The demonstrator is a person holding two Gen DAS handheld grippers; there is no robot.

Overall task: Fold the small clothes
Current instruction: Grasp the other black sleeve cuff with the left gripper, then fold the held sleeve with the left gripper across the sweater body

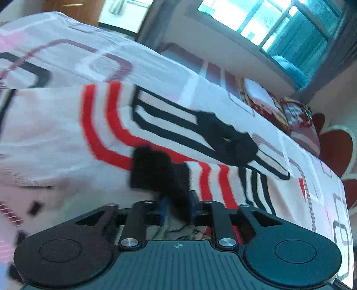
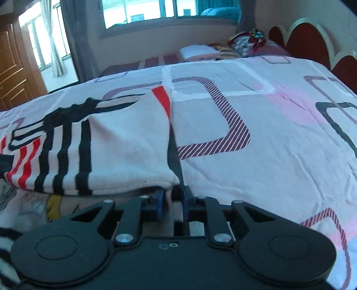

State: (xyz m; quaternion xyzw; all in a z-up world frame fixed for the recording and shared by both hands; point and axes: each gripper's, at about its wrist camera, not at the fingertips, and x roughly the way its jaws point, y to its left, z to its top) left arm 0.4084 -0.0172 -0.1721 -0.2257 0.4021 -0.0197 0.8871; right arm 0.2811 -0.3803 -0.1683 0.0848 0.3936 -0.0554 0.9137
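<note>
Plainly, both grippers are pinching one garment, a small white knit top [image 2: 125, 142] with red and black stripes, spread on the bed [image 2: 279, 138].

From the left wrist, the left gripper [image 1: 177, 208] has its blue-tipped fingers [image 1: 163, 208] drawn narrow around a black edge of the top [image 1: 162, 171], which bunches up directly ahead of the fingertips. Beyond that dark fold the top stretches forward and to the left, red bands curving across it, black bands further out. A dark, crumpled bit of cloth [image 1: 225, 138] lies ahead and a little to the right; the blur hides whether it belongs to the top. This view alone shows that black hem in the grip, and it is tilted and smeared by motion.

From the right wrist, the right gripper [image 2: 173, 204] is likewise narrow, its fingers [image 2: 159, 204] closed on the white corner of the top, with a dark strip running down between them. The top lies ahead and to the left of this gripper; bare sheet lies ahead and to the right. Only this view shows the clean white panel, and printed fabric [image 2: 33, 207] under the top at near left.

Far ahead in both views are pillows [image 2: 243, 45] and a window [image 2: 169, 10]; a red headboard [image 2: 308, 39] shows at far right.
</note>
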